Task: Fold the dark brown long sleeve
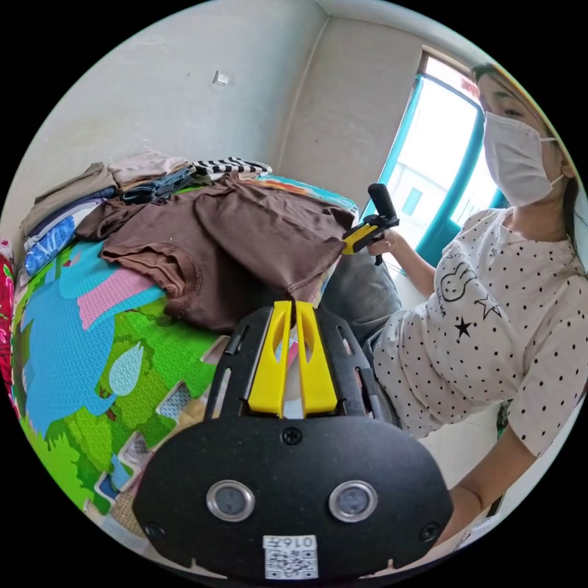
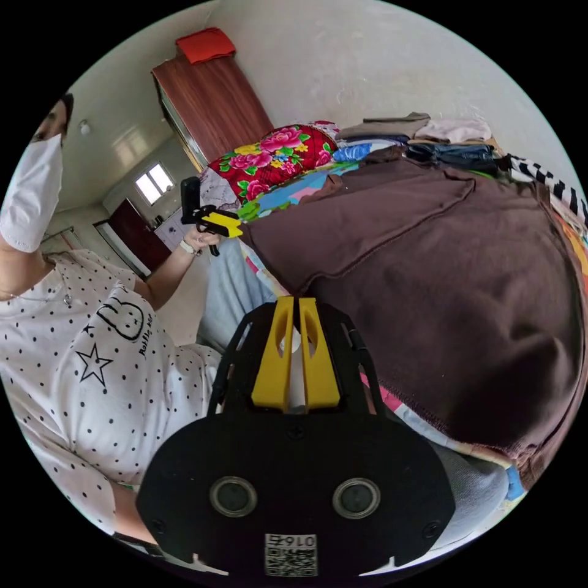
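Daylight is pouring through a window (image 1: pixel 432 165), blowing its panes out to white in the left gripper view. Both round fisheye pictures are bending walls at their rims, with black corners. Focus is staying sharp throughout; shadows are lying soft under the brown shirt (image 2: pixel 441 269).

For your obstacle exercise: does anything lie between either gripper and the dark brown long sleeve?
Nothing visible does. The left gripper and right gripper both have their yellow fingers closed at the edge of the dark brown long sleeve.
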Available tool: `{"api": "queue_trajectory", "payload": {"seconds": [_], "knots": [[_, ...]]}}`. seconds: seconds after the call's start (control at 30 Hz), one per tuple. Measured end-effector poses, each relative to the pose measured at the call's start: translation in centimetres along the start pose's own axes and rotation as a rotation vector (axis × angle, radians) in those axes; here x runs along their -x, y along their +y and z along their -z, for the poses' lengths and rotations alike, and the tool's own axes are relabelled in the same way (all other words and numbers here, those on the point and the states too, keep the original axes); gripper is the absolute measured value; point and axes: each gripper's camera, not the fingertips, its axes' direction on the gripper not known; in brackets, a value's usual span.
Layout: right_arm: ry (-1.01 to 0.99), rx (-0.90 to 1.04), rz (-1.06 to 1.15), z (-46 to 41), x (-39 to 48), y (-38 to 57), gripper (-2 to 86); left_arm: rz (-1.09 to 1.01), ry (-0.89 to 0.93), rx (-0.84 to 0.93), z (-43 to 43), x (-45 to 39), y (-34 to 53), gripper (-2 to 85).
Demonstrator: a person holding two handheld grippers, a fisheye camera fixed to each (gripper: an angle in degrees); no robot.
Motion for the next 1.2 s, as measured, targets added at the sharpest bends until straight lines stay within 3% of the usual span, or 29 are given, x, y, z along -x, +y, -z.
{"api": "queue_trajectory", "payload": {"seconds": [0.13,0.33,0.43,0.5,0.6,0.77,0.97,1.2], "knots": [[0.043,0.021,0.001,-0.6,0.3,1.7,0.4,-0.012,-0.022,0.049,-0.5,-0.7,0.1,-0.9],[0.046,0.037,-0.002,-0.8,0.6,2.9,1.6,0.208,0.044,0.255,-2.3,2.1,0.0,-0.4],[0.033,0.068,0.021,-0.6,1.1,3.3,3.3,0.294,0.002,0.168,0.4,4.1,0.5,1.4],[0.001,0.110,0.040,-0.2,1.4,3.6,4.8,0.459,-0.104,0.026,3.4,6.8,1.7,5.7],[-0.055,0.123,0.053,1.0,1.5,4.2,5.1,0.619,-0.083,-0.127,4.6,9.9,3.3,9.8],[-0.036,0.070,0.034,3.1,1.6,5.6,3.7,0.665,-0.096,-0.007,1.2,12.1,3.4,9.4],[0.004,0.049,0.010,3.5,1.9,6.1,3.7,0.671,-0.148,-0.031,0.1,12.9,3.3,1.5],[0.093,0.060,-0.004,0.8,2.6,4.8,7.1,0.658,-0.152,-0.063,1.6,13.8,4.2,-0.1]]}}
